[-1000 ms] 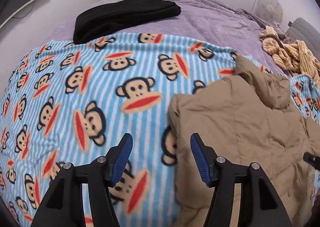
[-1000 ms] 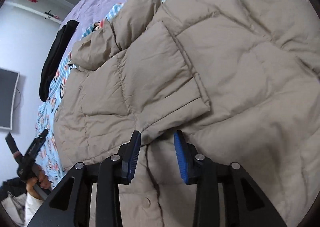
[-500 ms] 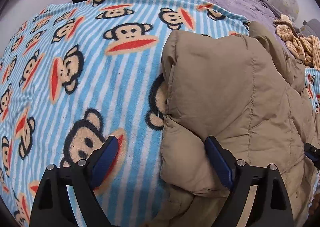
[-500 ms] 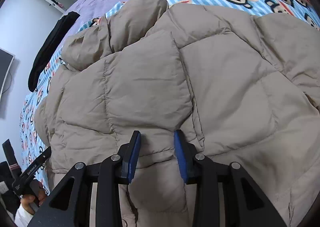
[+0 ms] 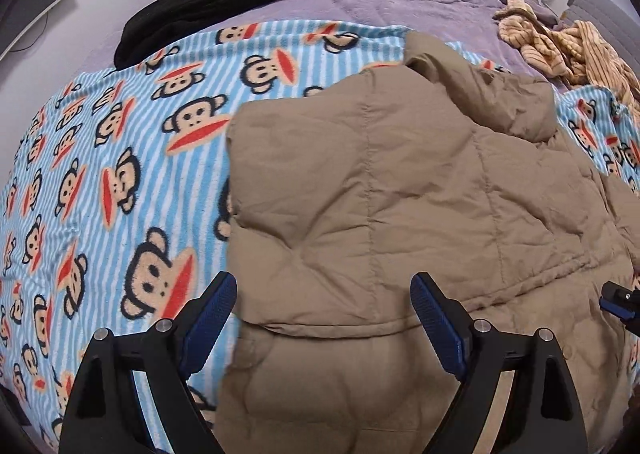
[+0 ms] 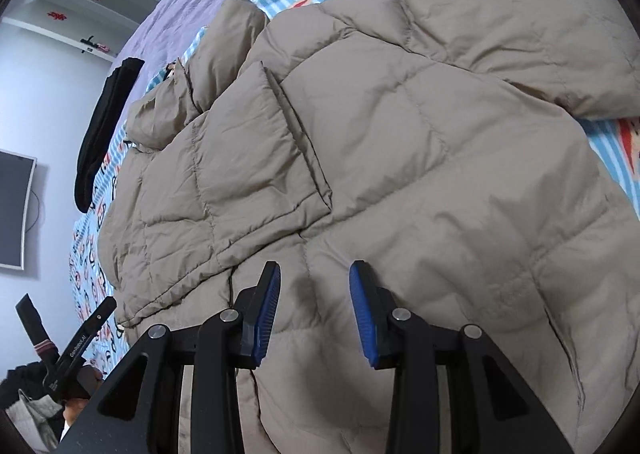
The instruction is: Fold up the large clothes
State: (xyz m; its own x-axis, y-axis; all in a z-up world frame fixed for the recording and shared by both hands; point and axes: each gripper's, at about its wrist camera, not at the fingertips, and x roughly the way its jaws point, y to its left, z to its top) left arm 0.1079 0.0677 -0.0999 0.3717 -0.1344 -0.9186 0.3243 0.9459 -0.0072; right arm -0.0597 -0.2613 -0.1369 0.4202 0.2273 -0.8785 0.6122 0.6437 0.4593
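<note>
You've laid one sleeve across the tan puffer jacket, both grippers' fingers released and empty; the remaining folds are still yours to make.

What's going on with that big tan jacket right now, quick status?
Left gripper open, jaws just widened, nothing pinched. Right gripper open over tan jacket, one sleeve folded across. Nothing in the way.

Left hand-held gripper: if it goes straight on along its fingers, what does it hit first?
Most likely the tan puffer jacket: the left hand-held gripper hangs open over its folded edge. Depth is unclear.
</note>
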